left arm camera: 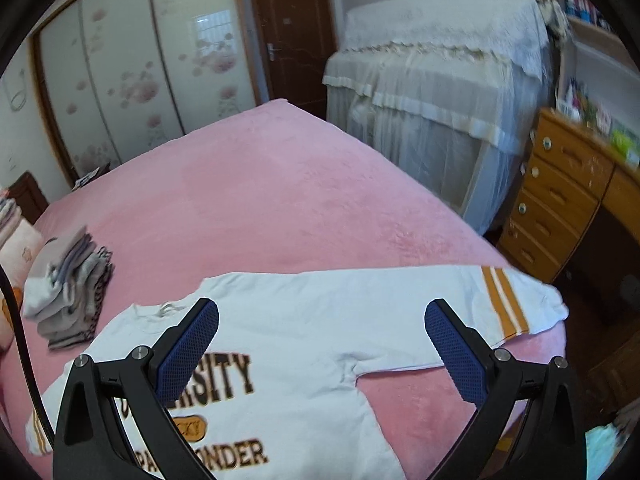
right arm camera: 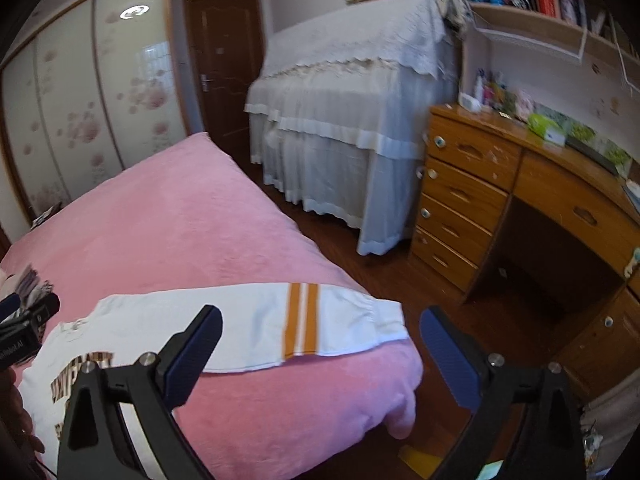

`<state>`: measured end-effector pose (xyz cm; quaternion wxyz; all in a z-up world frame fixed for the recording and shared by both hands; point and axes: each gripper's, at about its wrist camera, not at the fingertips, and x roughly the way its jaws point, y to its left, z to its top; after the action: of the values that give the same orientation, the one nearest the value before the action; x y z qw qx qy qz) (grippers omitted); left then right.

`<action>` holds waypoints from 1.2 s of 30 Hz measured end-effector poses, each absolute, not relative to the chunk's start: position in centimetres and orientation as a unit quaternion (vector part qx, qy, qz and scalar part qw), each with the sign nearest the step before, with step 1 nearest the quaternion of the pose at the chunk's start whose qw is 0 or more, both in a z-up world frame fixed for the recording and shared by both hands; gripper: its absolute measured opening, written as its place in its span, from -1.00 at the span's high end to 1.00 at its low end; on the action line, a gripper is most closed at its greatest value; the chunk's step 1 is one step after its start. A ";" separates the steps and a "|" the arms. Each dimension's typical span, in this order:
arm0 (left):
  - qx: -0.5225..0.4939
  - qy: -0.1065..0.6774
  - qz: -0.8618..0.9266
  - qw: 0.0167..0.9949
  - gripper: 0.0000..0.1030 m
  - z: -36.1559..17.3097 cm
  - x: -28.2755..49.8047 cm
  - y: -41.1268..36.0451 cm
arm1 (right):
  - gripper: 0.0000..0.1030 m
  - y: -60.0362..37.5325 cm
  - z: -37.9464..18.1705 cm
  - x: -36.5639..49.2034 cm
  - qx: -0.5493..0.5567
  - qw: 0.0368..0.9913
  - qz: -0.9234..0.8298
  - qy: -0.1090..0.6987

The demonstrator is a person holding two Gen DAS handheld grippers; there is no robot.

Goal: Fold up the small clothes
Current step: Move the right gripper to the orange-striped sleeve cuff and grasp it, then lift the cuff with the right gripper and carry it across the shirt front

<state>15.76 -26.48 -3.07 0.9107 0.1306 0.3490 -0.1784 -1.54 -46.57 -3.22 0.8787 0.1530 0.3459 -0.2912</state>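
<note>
Two grippers hang above the pink bed (left arm camera: 260, 200), and you hold nothing in either. Your left gripper (left arm camera: 322, 344) has its blue-padded fingers (left arm camera: 188, 352) spread wide apart, with only air between them, over the white sweatshirt (left arm camera: 304, 328). Your right gripper (right arm camera: 320, 352) is spread wide too, its jaws empty, and it sits out past the bed's near corner, over the sweatshirt's sleeve end and the dark floor.

The sweatshirt lies flat on the bed, face up, near the bed's closest edge. Its brown printed lettering (left arm camera: 236, 376) shows across the chest. One sleeve (right arm camera: 256, 328) stretches straight out toward the bed's corner on the side of the wooden desk (right arm camera: 500, 184), and it carries a pair of orange stripes (right arm camera: 300, 320) close to the cuff. The cuff reaches almost to the bed's edge. The other sleeve, also striped, lies at the sweatshirt's far side, partly hidden behind your left gripper's frame.

A stack of folded clothes (left arm camera: 72, 284) sits on the bed, well apart from the sweatshirt's collar, toward the pillows. Beyond the bed's foot stand a wardrobe with flowered sliding doors (left arm camera: 132, 72), a brown door (left arm camera: 292, 28), and a piece of furniture draped in white cloth (left arm camera: 440, 80). In the right wrist view, your left gripper's body shows at the bed's left margin, just beside the sweatshirt's collar.
</note>
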 end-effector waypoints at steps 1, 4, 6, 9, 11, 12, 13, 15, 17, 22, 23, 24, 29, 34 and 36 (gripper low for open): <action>0.137 0.359 -0.185 0.904 -0.99 -4.7 16.6 -27.9 | -0.74 -47.6 -4.2 -1.7 0.166 0.874 -0.290 0.354; 0.136 0.388 -0.205 0.888 -0.99 -8.2 18.0 -30.4 | -0.56 -50.6 -7.6 -1.6 0.212 0.858 -0.278 0.377; 0.140 0.398 -0.210 0.882 -0.99 -10.0 18.6 -31.5 | -0.52 -51.9 -9.8 -1.6 0.238 0.848 -0.268 0.390; 0.158 0.412 -0.211 0.872 -0.99 -12.5 19.3 -33.5 | -0.52 -53.2 -12.9 -1.8 0.274 0.836 -0.259 0.399; 0.165 0.415 -0.210 0.870 -0.98 -13.8 19.5 -34.5 | -0.52 -54.0 -15.2 -1.8 0.305 0.824 -0.255 0.404; 0.168 0.414 -0.212 0.870 -0.98 -14.3 19.4 -35.0 | -0.52 -54.4 -15.9 -1.9 0.315 0.821 -0.253 0.404; 0.171 0.414 -0.212 0.868 -0.98 -14.7 19.3 -35.3 | -0.52 -54.7 -17.0 -1.8 0.332 0.815 -0.251 0.403; 0.177 0.414 -0.217 0.866 -0.98 -15.4 19.2 -36.0 | -0.52 -55.3 -18.2 -1.7 0.354 0.807 -0.252 0.401; 0.185 0.414 -0.218 0.864 -0.98 -16.1 19.3 -36.9 | -0.52 -56.1 -19.4 -1.6 0.379 0.797 -0.257 0.393; 0.190 0.418 -0.220 0.861 -0.98 -16.8 19.3 -37.9 | -0.24 -57.8 -21.1 -0.9 0.410 0.784 -0.262 0.385; 0.189 0.419 -0.220 0.860 -0.98 -16.9 19.3 -38.0 | -0.17 -58.1 -21.4 -0.5 0.410 0.783 -0.262 0.387; 0.187 0.419 -0.221 0.860 -0.98 -16.9 19.3 -37.9 | -0.15 -58.2 -21.5 -0.1 0.408 0.784 -0.263 0.388; 0.181 0.422 -0.220 0.861 -0.98 -16.9 19.3 -37.6 | 0.21 -59.1 -21.8 1.0 0.398 0.786 -0.270 0.388; 0.170 0.421 -0.217 0.864 -0.98 -16.2 19.1 -37.1 | 0.65 -58.9 -20.7 1.1 0.383 0.803 -0.266 0.371; 0.169 0.416 -0.214 0.867 -0.98 -15.8 18.9 -36.7 | 0.67 -58.3 -19.6 0.9 0.371 0.813 -0.266 0.361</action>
<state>18.90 -36.75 -15.75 0.8675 0.1693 0.4161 -0.2137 0.92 -58.35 -19.64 0.8131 0.3712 0.3610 -0.2660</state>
